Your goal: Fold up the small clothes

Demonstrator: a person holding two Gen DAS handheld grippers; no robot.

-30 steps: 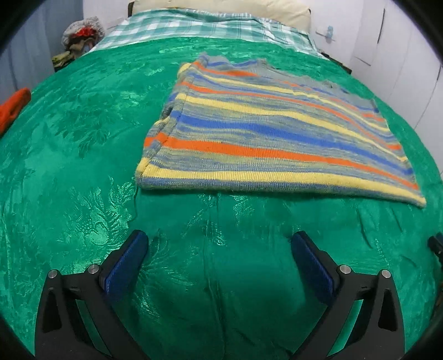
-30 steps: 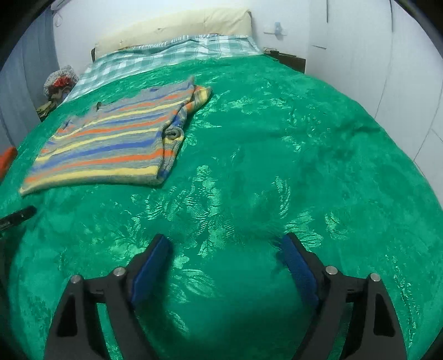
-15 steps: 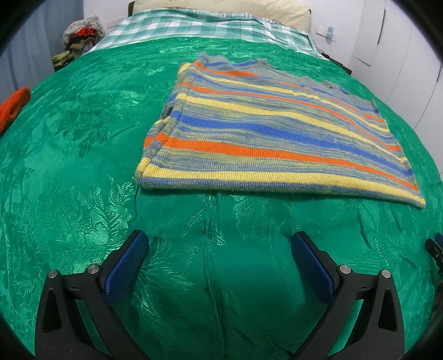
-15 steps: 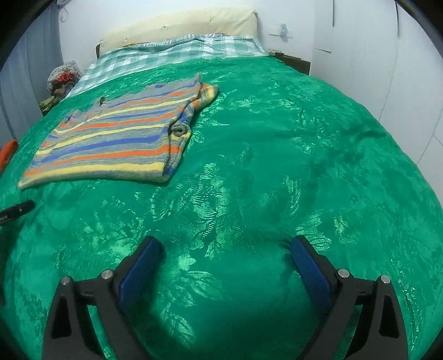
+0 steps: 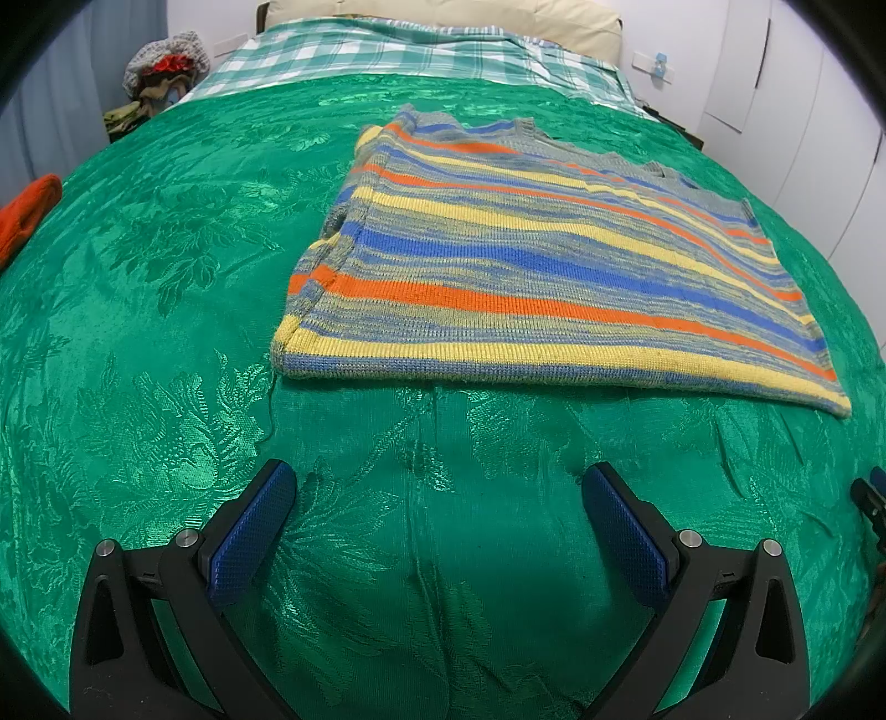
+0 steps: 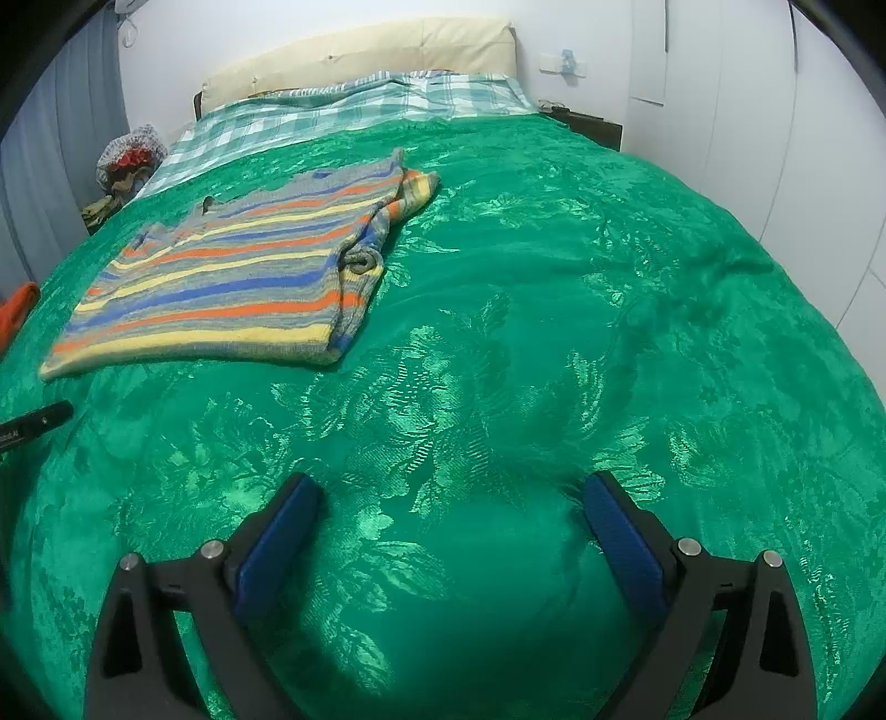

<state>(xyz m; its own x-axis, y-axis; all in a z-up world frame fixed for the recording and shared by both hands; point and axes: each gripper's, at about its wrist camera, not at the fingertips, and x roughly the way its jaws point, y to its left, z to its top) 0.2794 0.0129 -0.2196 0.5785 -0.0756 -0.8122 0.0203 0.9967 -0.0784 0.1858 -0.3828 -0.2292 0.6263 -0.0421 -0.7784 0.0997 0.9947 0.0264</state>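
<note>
A striped knit sweater (image 5: 542, 266) in grey, yellow, orange and blue lies folded flat on the green bedspread (image 5: 166, 277). In the right wrist view the sweater (image 6: 232, 282) sits at the left, its folded sleeve bunched along its right edge. My left gripper (image 5: 437, 487) hovers over bare bedspread just short of the sweater's near hem, open, nothing between its blue pads. My right gripper (image 6: 451, 493) stands open over bare bedspread well to the right of the sweater, also empty. A tip of the other gripper (image 6: 33, 423) shows at the left edge.
A green-and-white checked sheet (image 6: 343, 111) and a cream headboard (image 6: 360, 50) lie at the far end of the bed. An orange cloth (image 5: 25, 213) rests at the left edge. A pile of clothes (image 5: 160, 66) sits beyond the bed's far left. White cupboard doors (image 6: 775, 138) line the right.
The right gripper's jaws have spread wider apart; its view shifted slightly, the sweater sitting a little farther right in it. The left gripper and the sweater have not moved.
</note>
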